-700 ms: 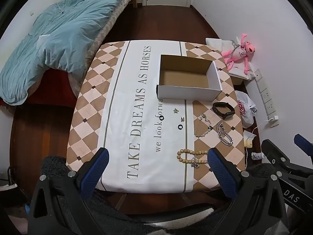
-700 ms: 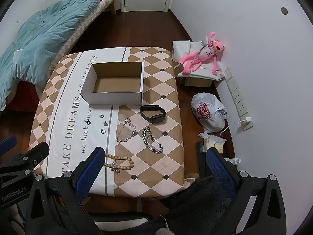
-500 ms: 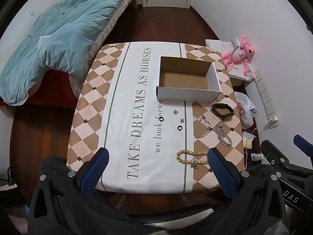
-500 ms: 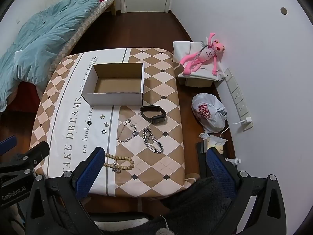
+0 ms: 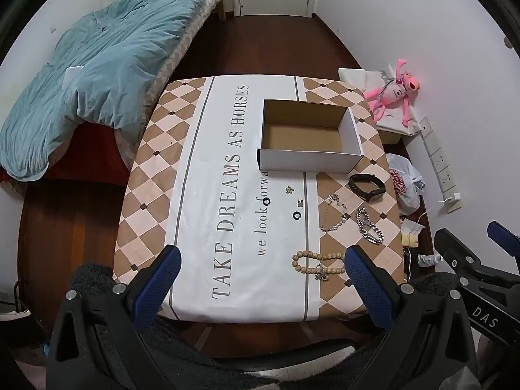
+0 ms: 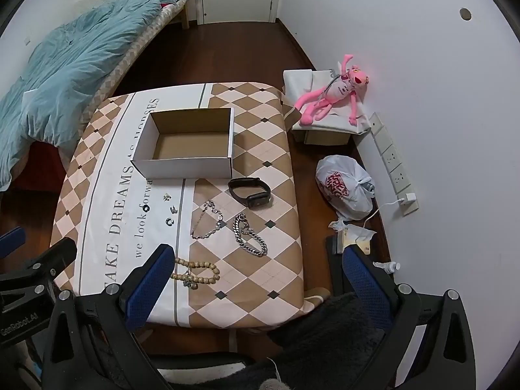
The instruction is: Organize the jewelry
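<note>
An empty open cardboard box (image 5: 308, 136) (image 6: 188, 144) stands on the table. In front of it lie a black band (image 5: 367, 187) (image 6: 250, 191), a thin silver chain (image 5: 334, 214) (image 6: 208, 221), a thick silver chain bracelet (image 5: 369, 226) (image 6: 248, 235), a wooden bead bracelet (image 5: 317, 263) (image 6: 195, 273) and several tiny rings and studs (image 5: 294, 203) (image 6: 167, 209). My left gripper (image 5: 260, 279) and right gripper (image 6: 256, 279) are both open and empty, held above the table's near edge.
The table has a checkered cloth with lettering (image 5: 227, 195). A bed with a blue duvet (image 5: 91, 74) is at the left. A pink plush toy (image 6: 334, 97) on a box, a plastic bag (image 6: 344, 188) and wall sockets (image 6: 390, 159) are at the right.
Both grippers have drawn back and up a little; the table looks slightly farther away. Nothing on the table has moved.
</note>
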Tool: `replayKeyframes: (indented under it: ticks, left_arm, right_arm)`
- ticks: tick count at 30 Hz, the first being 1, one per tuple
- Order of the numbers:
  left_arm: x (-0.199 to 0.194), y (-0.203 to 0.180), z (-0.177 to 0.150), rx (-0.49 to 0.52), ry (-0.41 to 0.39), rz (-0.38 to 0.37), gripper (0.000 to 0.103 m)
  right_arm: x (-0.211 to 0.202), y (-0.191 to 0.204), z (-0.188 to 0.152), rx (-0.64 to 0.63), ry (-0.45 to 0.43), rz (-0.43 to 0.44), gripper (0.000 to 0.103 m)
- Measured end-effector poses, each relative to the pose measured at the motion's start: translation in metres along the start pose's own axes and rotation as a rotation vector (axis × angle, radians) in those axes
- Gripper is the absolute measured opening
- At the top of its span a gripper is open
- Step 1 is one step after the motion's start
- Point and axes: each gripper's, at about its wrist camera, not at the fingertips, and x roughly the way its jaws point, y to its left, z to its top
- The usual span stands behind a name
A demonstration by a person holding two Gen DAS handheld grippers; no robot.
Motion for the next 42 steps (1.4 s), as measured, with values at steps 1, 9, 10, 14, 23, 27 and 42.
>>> replayKeyframes:
  ticks: [1, 9, 10, 14, 23, 27, 42]
  left_arm:
    - [-0.0001, -0.0004, 0.0000, 0.001, 0.000, 0.001, 0.103]
    - [-0.0023, -0.0008, 0.0015, 0.002, -0.004, -0.002, 0.103]
    - [-0.0033, -0.0010, 0.0017, 0.003, -0.006, -0.002, 0.103]
    - [-0.0048, -0.0028, 0.0025, 0.006, -0.010, -0.002, 0.103]
    - [-0.0078, 0.0002, 0.0004, 0.006, -0.022, -0.008, 0.103]
    - [-0.0091, 0.0005, 0.0007, 0.007, -0.028, -0.007, 0.103]
    - [-0.0095, 0.0018, 0.0006, 0.006, -0.029, -0.008, 0.103]
  right_arm:
    - [-0.0002, 0.0005, -0.0002, -0.001, 0.000, -0.001, 0.103]
    - [-0.0018, -0.0011, 0.0012, 0.000, -0.002, -0.005, 0.103]
    - [-0.0018, 0.0003, 0.0000, 0.000, -0.003, -0.005, 0.103]
    - [-0.0026, -0.0007, 0.0007, 0.000, -0.004, -0.003, 0.103]
    - [-0.0049, -0.0030, 0.0025, 0.001, -0.005, -0.002, 0.103]
    - [-0.0052, -0.0028, 0.0021, 0.001, -0.006, -0.001, 0.103]
    - [-0.0067, -0.0027, 0.0018, 0.002, -0.008, -0.003, 0.103]
